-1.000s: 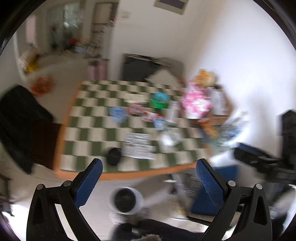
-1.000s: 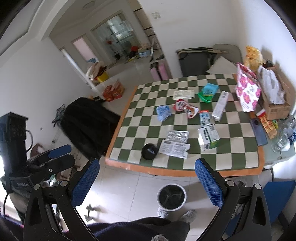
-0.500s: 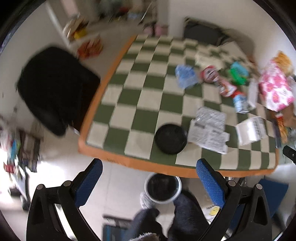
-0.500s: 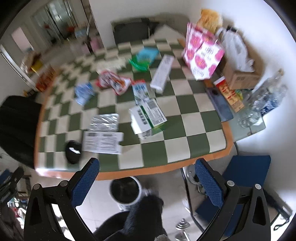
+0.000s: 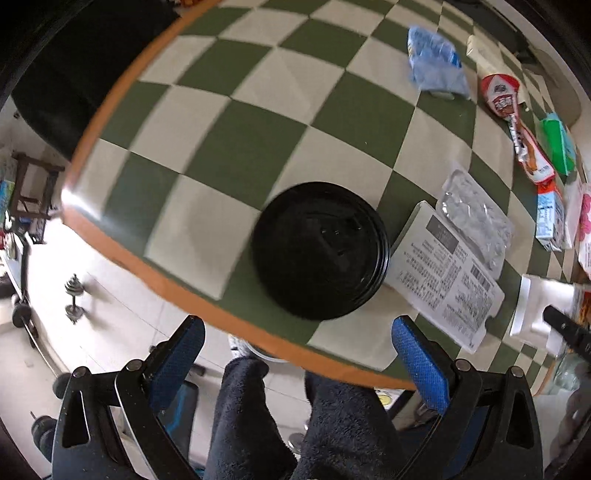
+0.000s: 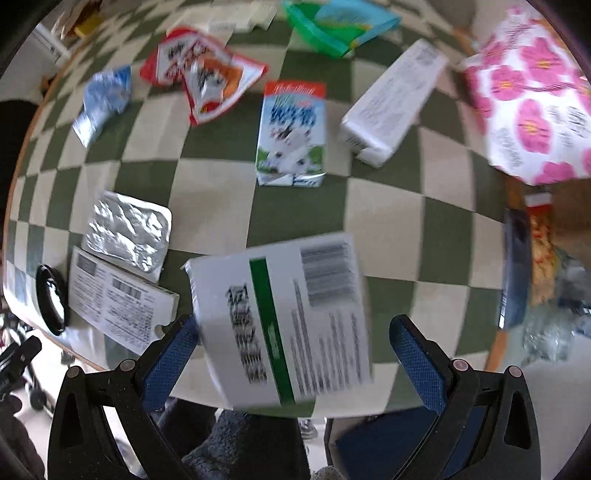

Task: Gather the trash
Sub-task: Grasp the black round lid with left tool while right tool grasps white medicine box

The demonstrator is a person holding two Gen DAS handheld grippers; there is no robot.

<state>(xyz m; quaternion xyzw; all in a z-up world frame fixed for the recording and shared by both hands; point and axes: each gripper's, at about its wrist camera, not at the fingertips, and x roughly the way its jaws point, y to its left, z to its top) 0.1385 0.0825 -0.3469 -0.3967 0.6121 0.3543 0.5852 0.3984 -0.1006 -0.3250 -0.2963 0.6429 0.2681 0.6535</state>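
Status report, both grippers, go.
Left gripper open, lined up on black lid. Right gripper open, over white box with green stripe. Nothing held. Nothing in the way.

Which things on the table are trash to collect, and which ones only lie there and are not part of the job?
Likely trash:
black lid
foil pack
flat paper box
white-green box
milk carton
red wrapper
blue wrapper
long white box
green pack

Probably not for collecting:
flowered bag
dumbbell
table
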